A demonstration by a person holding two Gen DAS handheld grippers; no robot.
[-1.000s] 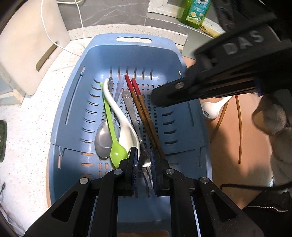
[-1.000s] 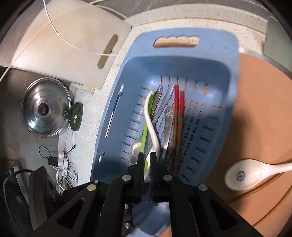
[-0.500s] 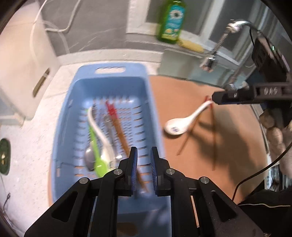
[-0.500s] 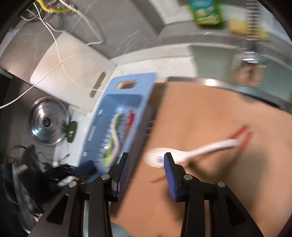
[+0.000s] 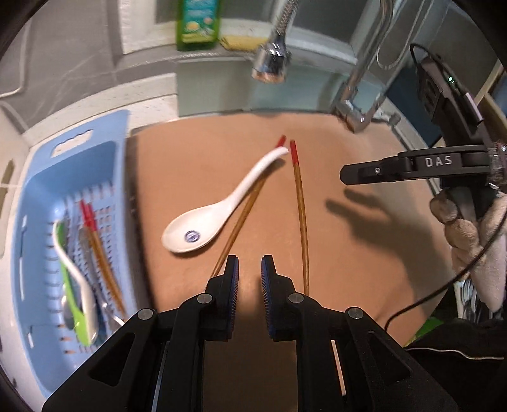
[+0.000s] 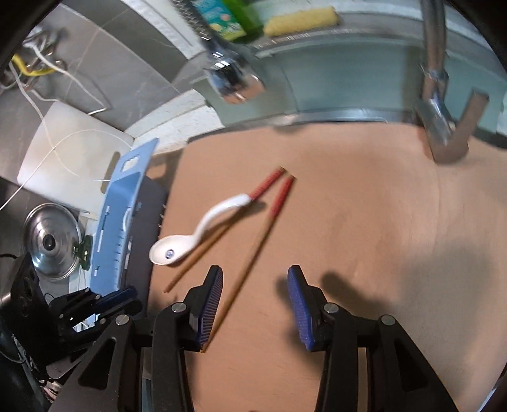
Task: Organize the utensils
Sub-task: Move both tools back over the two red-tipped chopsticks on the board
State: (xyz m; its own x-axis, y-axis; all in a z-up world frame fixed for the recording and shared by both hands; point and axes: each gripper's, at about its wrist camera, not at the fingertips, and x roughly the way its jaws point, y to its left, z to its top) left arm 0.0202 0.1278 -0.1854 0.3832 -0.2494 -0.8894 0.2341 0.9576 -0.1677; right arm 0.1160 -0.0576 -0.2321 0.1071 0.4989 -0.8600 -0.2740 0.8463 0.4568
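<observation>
A white ceramic spoon [image 5: 202, 228] [image 6: 190, 241] lies on the brown mat [image 5: 364, 285], its handle resting across one of two red-topped chopsticks [image 5: 299, 215] [image 6: 263, 231]. My left gripper [image 5: 250, 285] hovers over the mat just below the spoon, between the two chopsticks; its pads stand a narrow gap apart with nothing between them. My right gripper [image 6: 253, 298] is open and empty above the mat, the longer chopstick running under its left finger. The blue basket [image 5: 35, 177] [image 6: 126, 196] at the left holds a green spoon, a white spoon, metal utensils and another chopstick pair.
A faucet [image 5: 358, 88] and spray head [image 5: 269, 63] hang over the mat's far edge. A green soap bottle [image 5: 196, 22] and a yellow sponge [image 6: 301, 19] sit on the ledge. A pot lid [image 6: 50, 241] and a white cutting board [image 6: 73, 164] lie left of the basket.
Both grippers have swung right, from over the basket to over the brown mat. The right gripper went from shut to open. The left gripper's narrow gap is unchanged.
</observation>
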